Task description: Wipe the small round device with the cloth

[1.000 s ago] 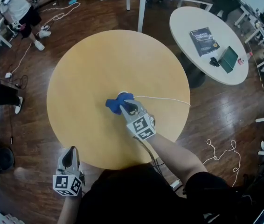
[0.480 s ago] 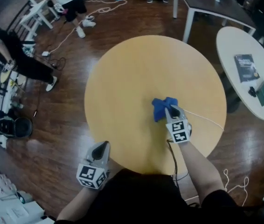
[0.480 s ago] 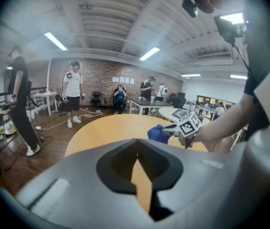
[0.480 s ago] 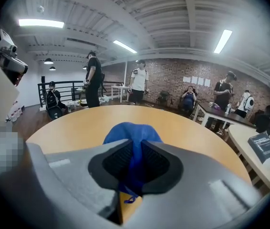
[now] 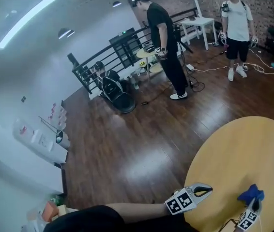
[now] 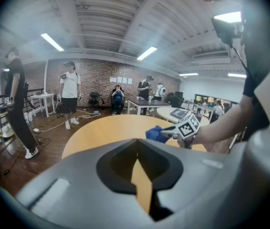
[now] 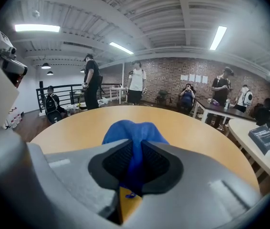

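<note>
My right gripper is shut on a blue cloth, which bunches up between the pads and rests on the round wooden table. The small round device does not show; the cloth covers that spot. In the head view the right gripper and cloth sit at the bottom right corner, on the table. My left gripper hovers at the table's near-left edge, jaws together with nothing in them. From the left gripper view, the cloth lies ahead to the right.
Dark wood floor spreads left of the table. A person in black and a person in white stand far off by a railing. A white round table with a book stands to the right.
The head view has swung up and away from the table toward the room. The right gripper still holds the cloth on the table. The left gripper now sits nearer the table edge.
</note>
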